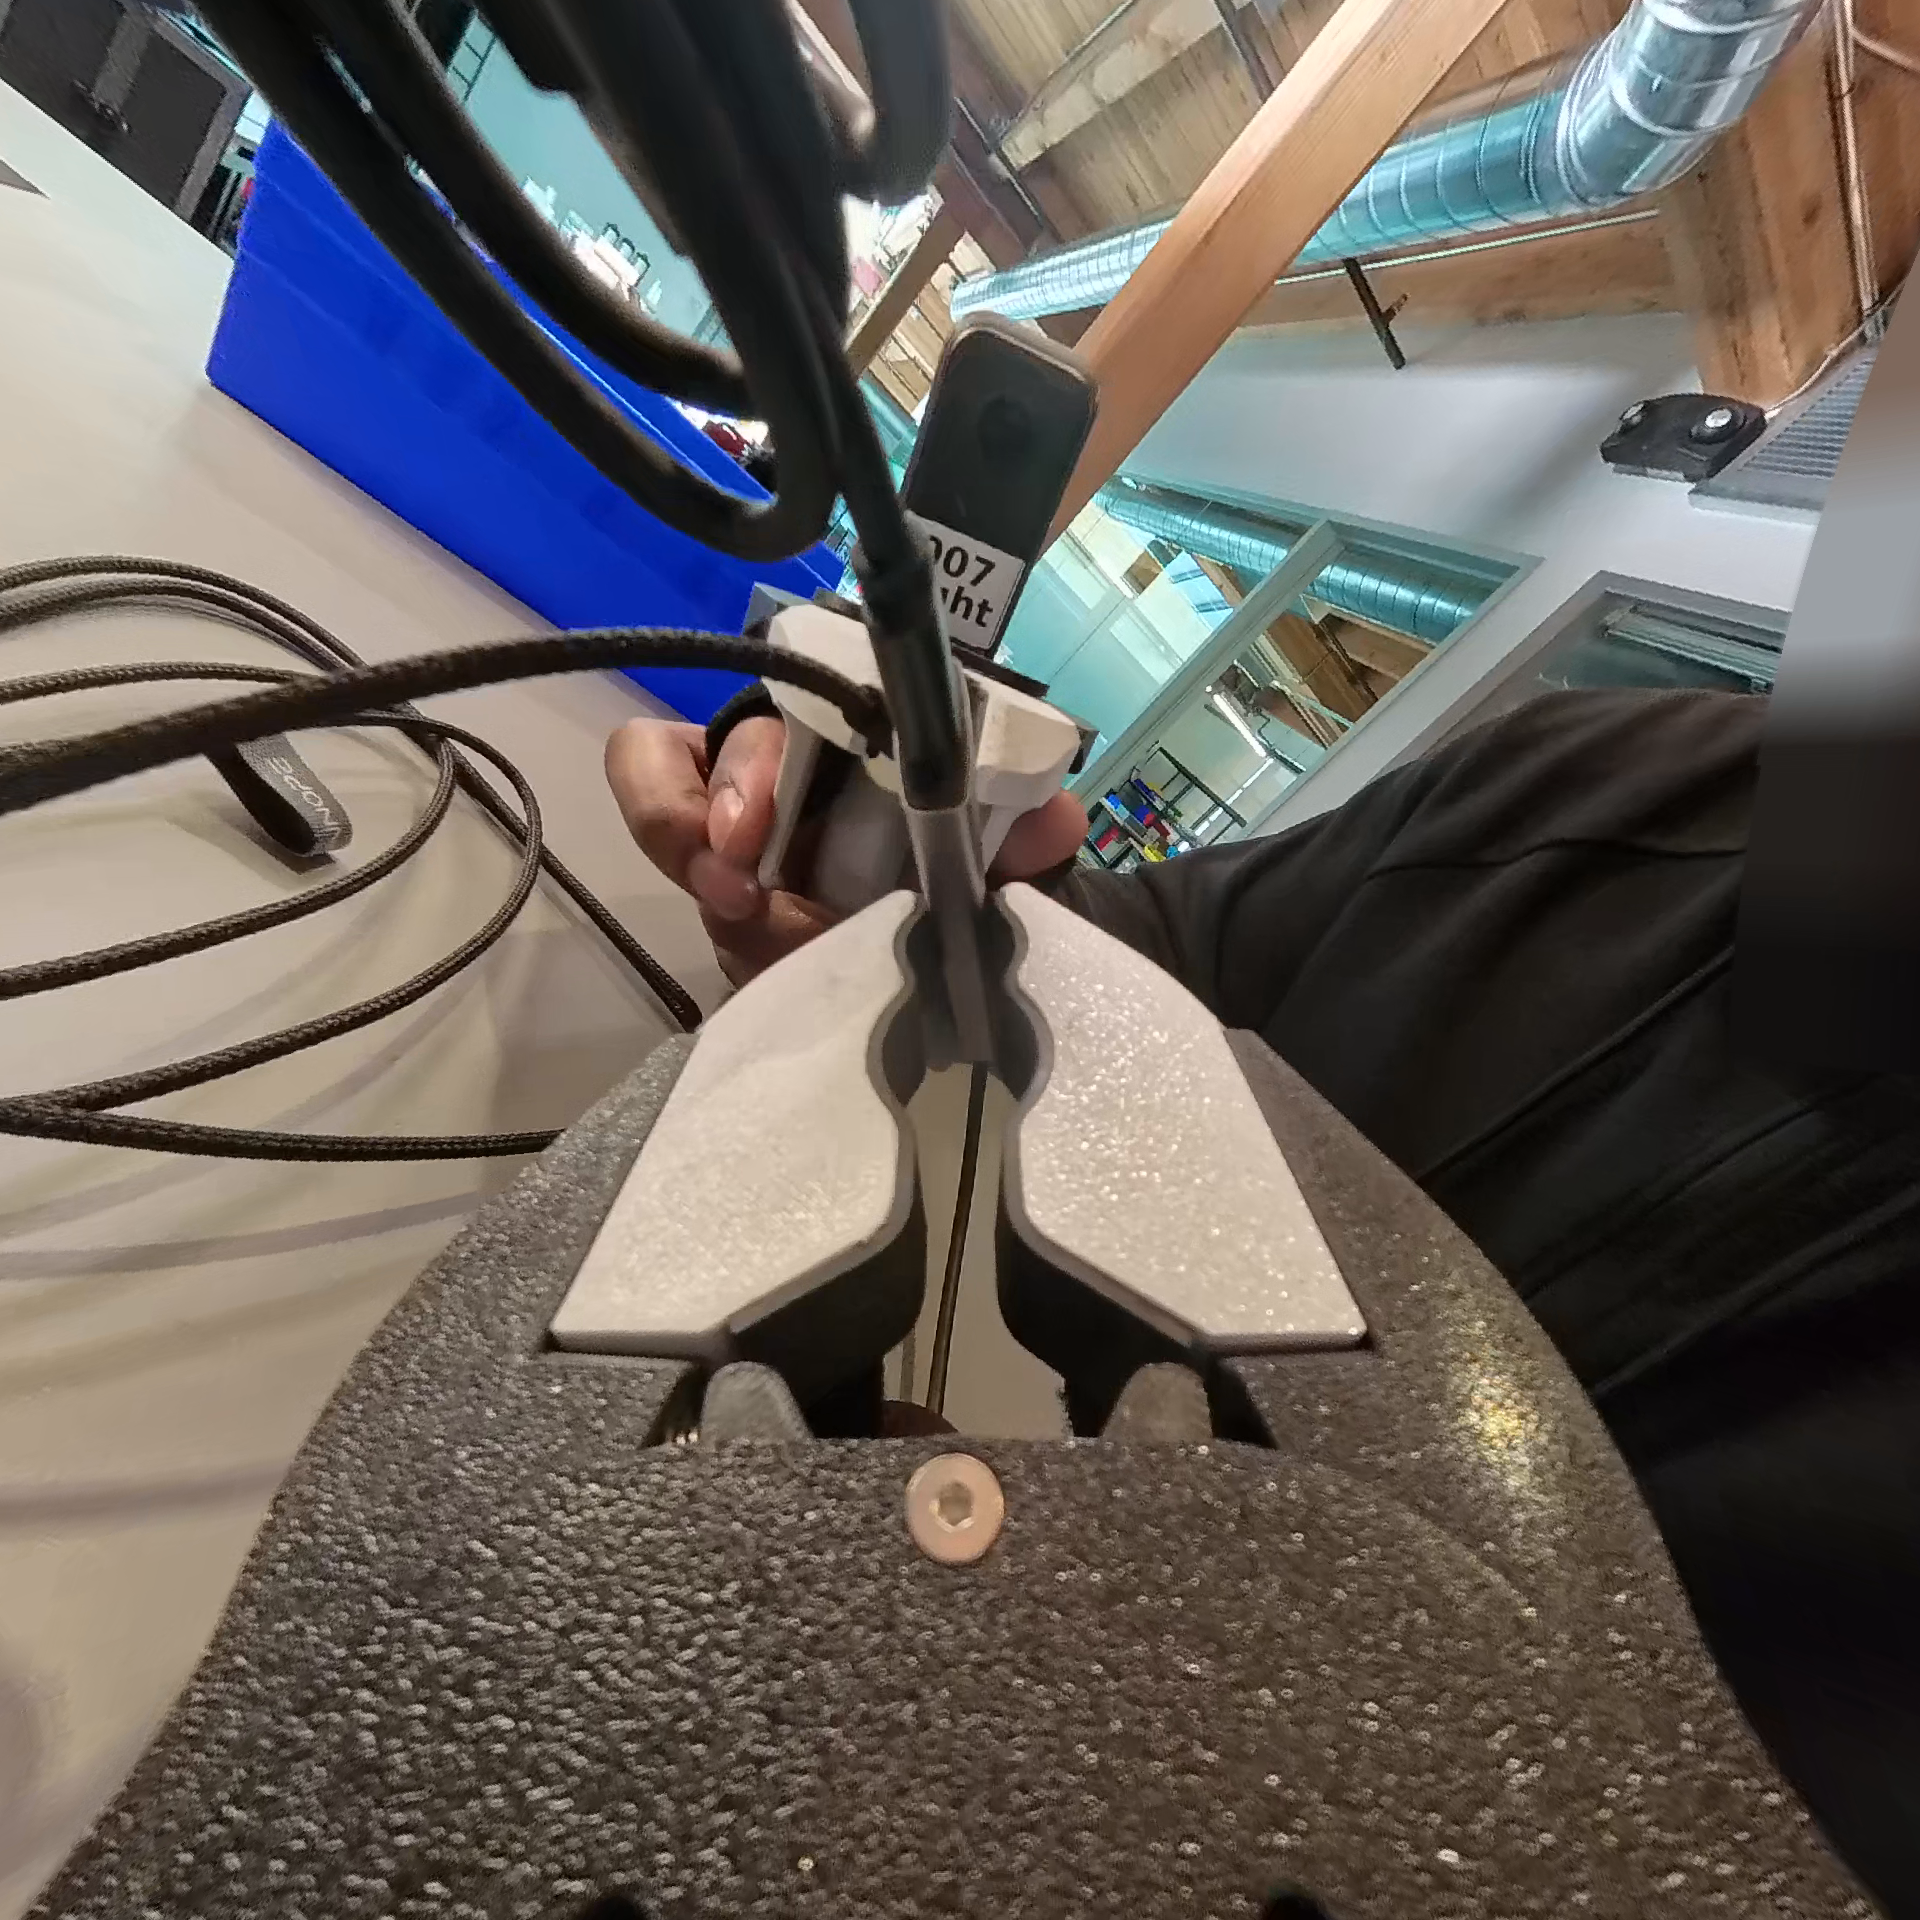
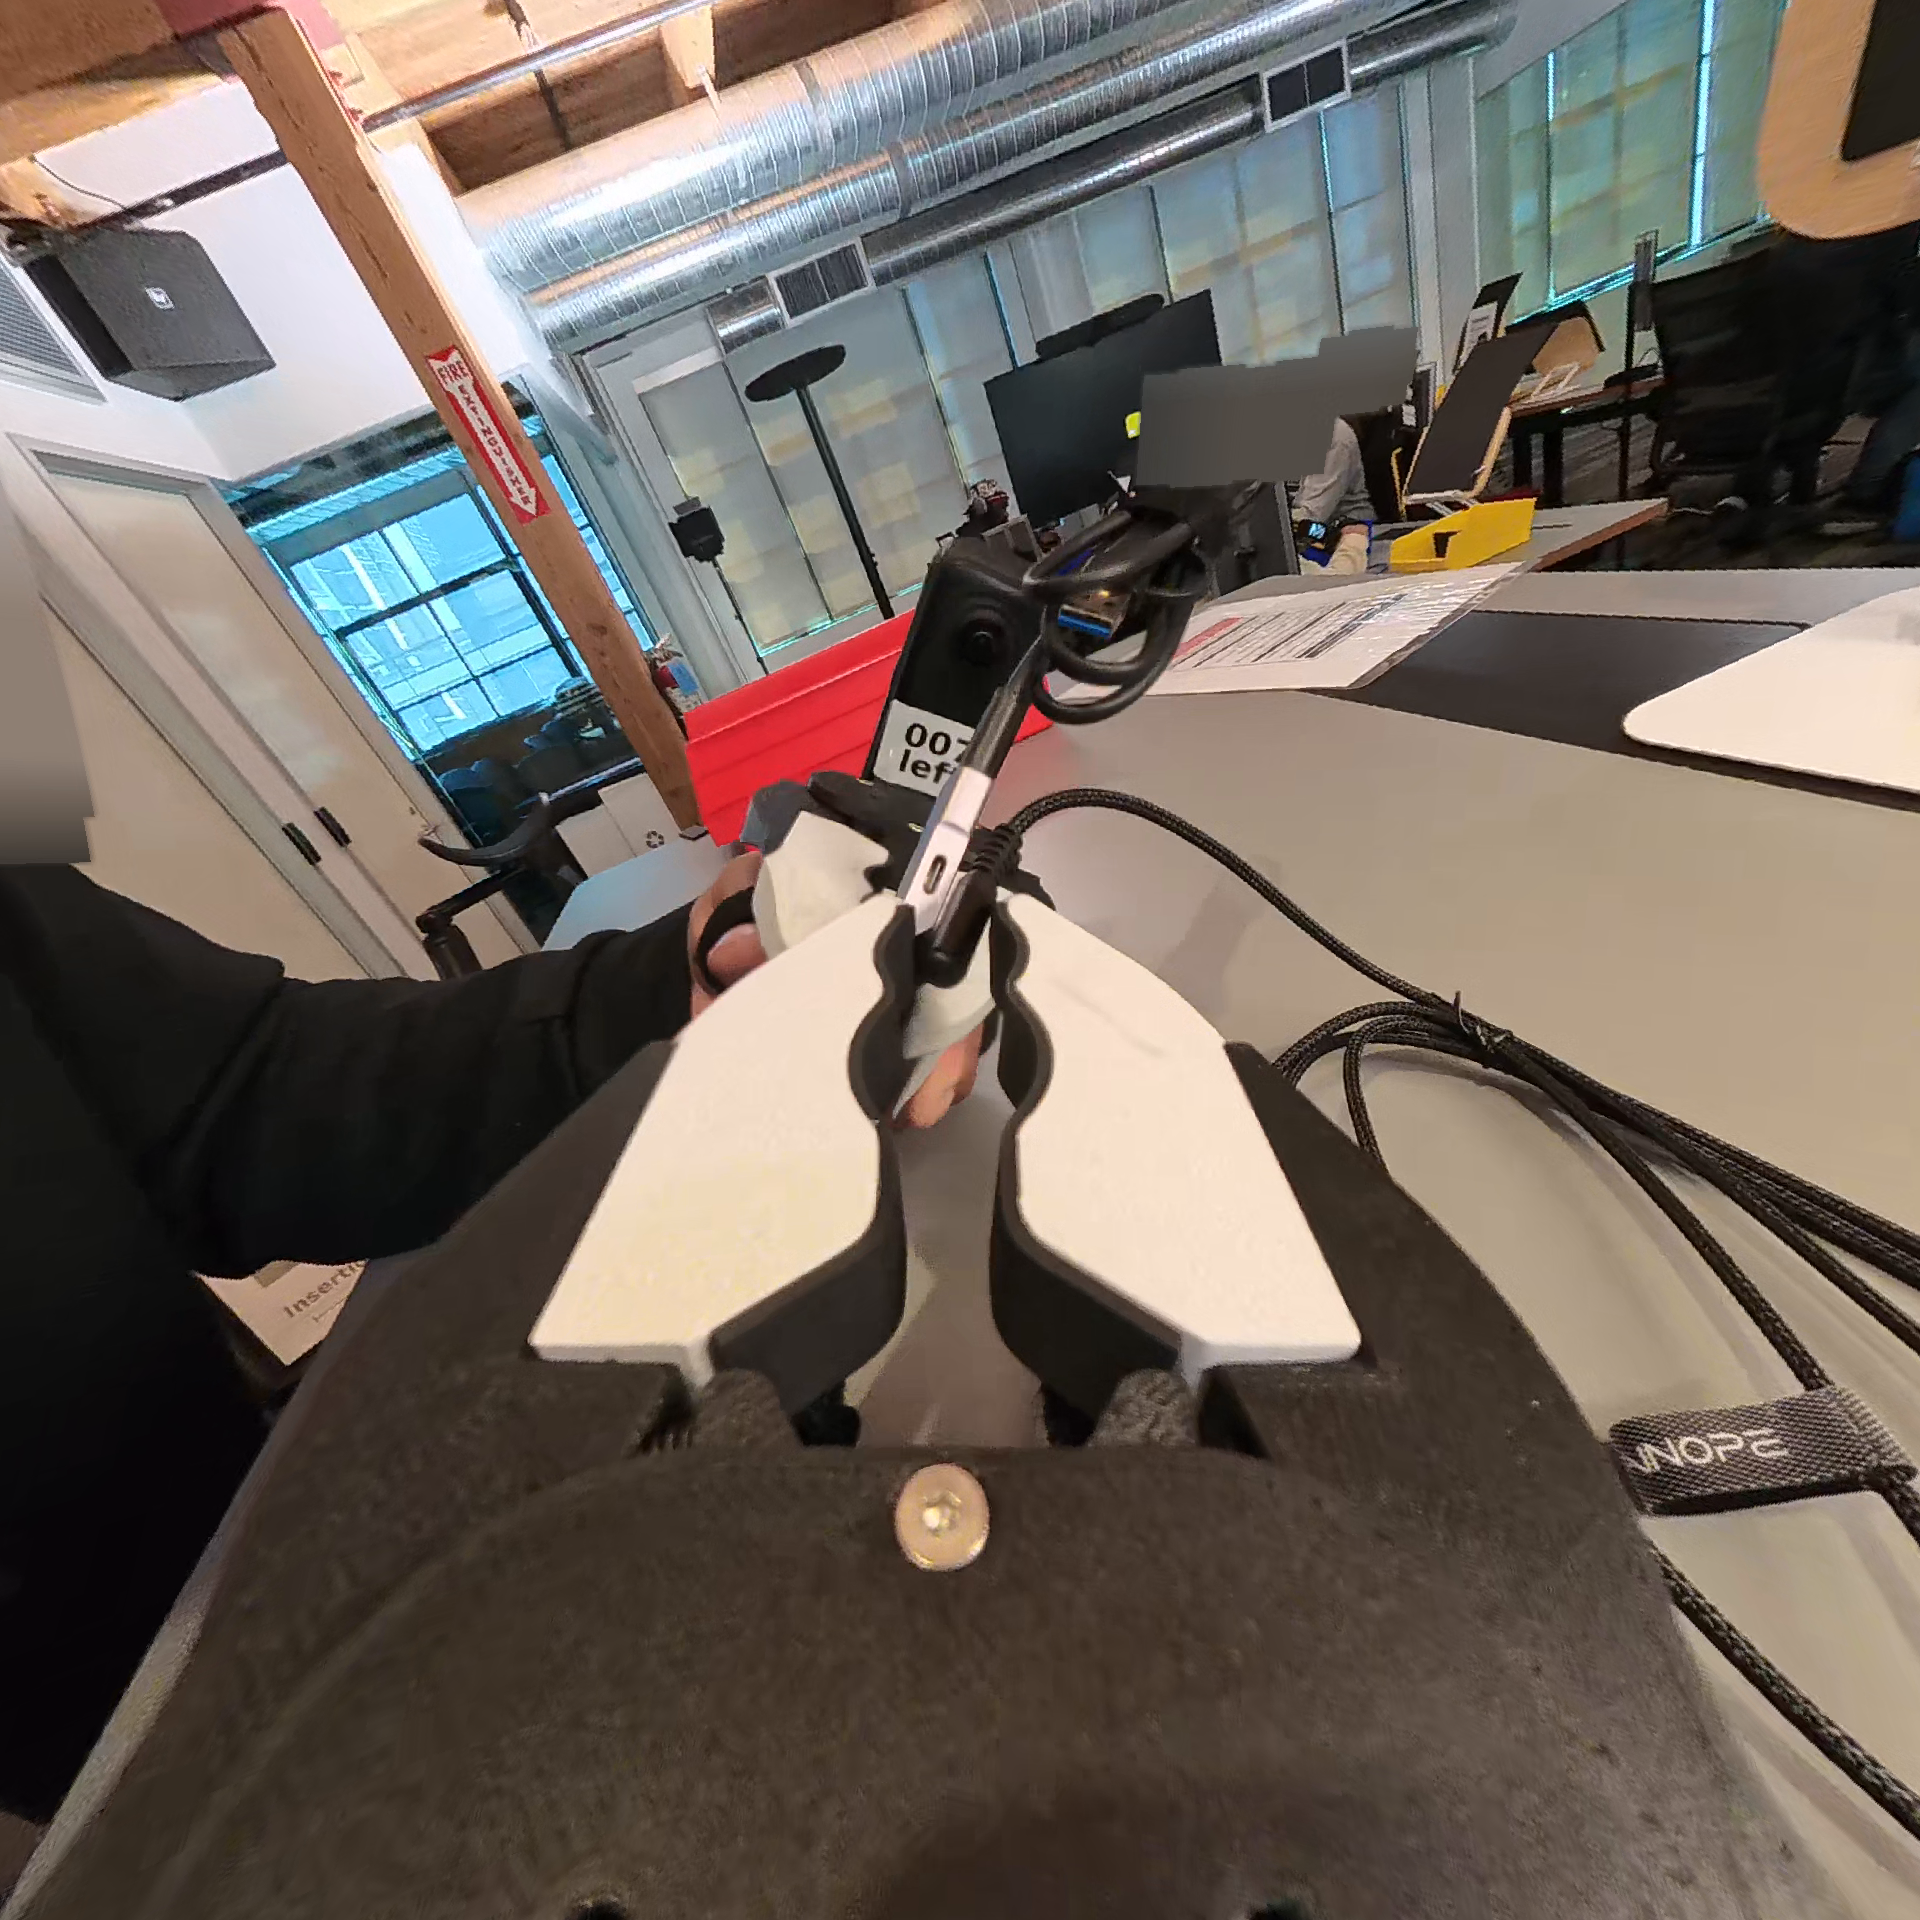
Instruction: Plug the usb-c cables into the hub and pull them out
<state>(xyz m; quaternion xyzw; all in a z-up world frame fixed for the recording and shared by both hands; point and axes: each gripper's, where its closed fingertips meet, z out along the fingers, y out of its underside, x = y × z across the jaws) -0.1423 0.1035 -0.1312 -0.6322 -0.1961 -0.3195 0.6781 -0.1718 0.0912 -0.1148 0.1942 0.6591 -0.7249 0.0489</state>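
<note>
My left gripper (image 1: 958,920) is shut on the thin silver hub (image 1: 954,935), seen edge-on and held above the table. The hub's own black cable (image 1: 894,582) rises into a coil overhead. In the right wrist view the hub (image 2: 961,805) shows an open port, and its coil ends in a blue plug (image 2: 1091,615). My right gripper (image 2: 948,935) is shut on the black plug (image 2: 961,904) of the braided usb-c cable (image 2: 1195,831), pressed against the hub's side. I cannot tell whether the plug is seated in a port.
The braided cable lies in loops on the grey table (image 1: 156,436) with a grey velcro strap (image 2: 1756,1455). A blue bin (image 1: 416,364) and a red bin (image 2: 810,707) stand at the table's far edges. A white pad (image 2: 1787,707) and a paper sheet (image 2: 1330,623) lie far right.
</note>
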